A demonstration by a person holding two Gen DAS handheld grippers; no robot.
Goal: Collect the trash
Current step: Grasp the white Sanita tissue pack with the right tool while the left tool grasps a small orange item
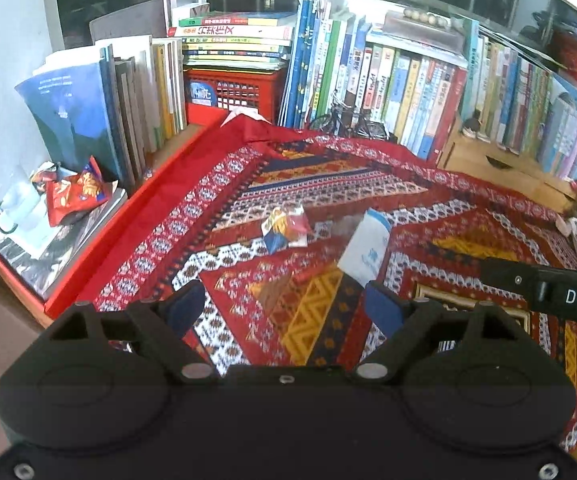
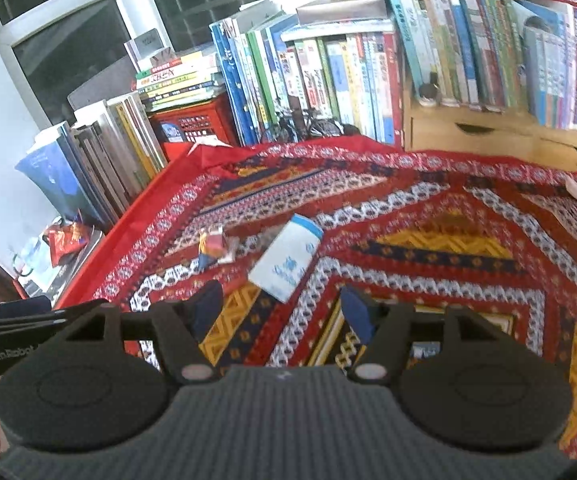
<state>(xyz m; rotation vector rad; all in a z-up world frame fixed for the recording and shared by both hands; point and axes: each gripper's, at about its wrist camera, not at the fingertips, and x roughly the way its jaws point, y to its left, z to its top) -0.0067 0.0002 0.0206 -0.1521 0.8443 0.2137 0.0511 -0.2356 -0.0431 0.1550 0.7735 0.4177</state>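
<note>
Both grippers are hanging above a patterned red cloth (image 1: 328,184) that is covering a table, and both are empty. The left gripper (image 1: 284,308) is holding its fingers spread wide, with only cloth showing between them. Ahead of it a white and blue packet (image 1: 364,248) is lying flat on the cloth, its near corner sitting just beyond the right finger (image 1: 384,308). A small crumpled wrapper (image 1: 286,226) is lying farther on, to the packet's left, near it but not touching. The right gripper (image 2: 282,308) is also standing with its fingers apart; the packet (image 2: 286,258) is lying just ahead of the gap between them, and the wrapper (image 2: 212,246) is sitting beyond the left finger (image 2: 206,306). A crumpled red snack bag (image 1: 76,192) is resting off the cloth, on a stack at the far left beside upright books (image 1: 368,76).
</note>
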